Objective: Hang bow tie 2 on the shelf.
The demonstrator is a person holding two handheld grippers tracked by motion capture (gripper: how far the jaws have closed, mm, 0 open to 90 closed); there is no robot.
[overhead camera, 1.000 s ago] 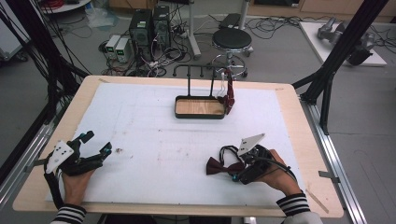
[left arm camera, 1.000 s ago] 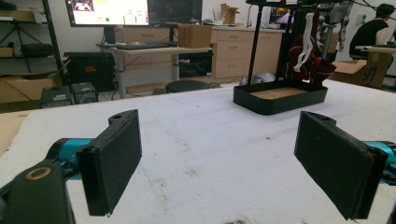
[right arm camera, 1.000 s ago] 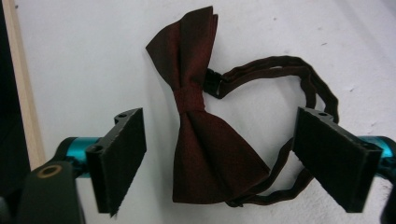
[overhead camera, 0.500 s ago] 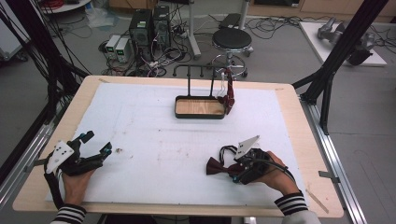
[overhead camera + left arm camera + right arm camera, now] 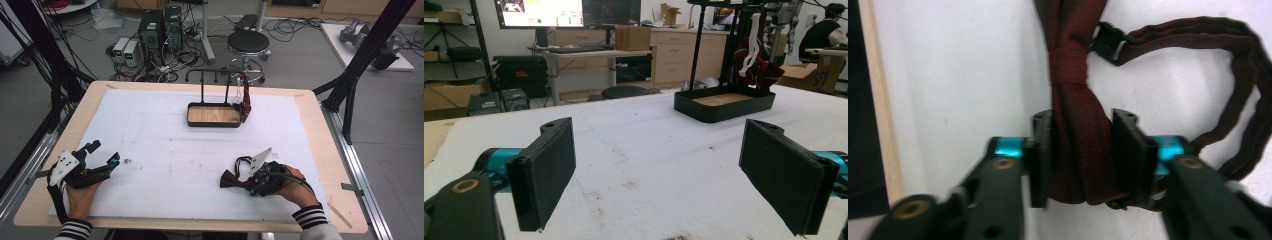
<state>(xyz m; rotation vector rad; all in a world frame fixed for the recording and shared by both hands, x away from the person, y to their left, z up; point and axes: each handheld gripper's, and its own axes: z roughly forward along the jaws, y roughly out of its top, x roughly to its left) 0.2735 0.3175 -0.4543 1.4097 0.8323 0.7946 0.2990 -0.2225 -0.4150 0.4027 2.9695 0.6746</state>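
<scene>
From the high view, the right gripper (image 5: 250, 182) lies low on the white table (image 5: 165, 130), near the front edge, with a dark red bow tie (image 5: 234, 180) at its tip. The left gripper (image 5: 102, 159) rests far off on the other side. A black tray (image 5: 214, 115) sits farther back. In the left gripper view, the two black jaws stand wide apart with nothing between them. In the right gripper view, the jaws have just been closing and now squeeze one wing of the bow tie (image 5: 1078, 145), whose strap (image 5: 1243, 90) loops beside it.

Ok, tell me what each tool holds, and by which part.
The right tool has just closed on one wing of the dark red bow tie. The left tool is open, holding nothing.
</scene>
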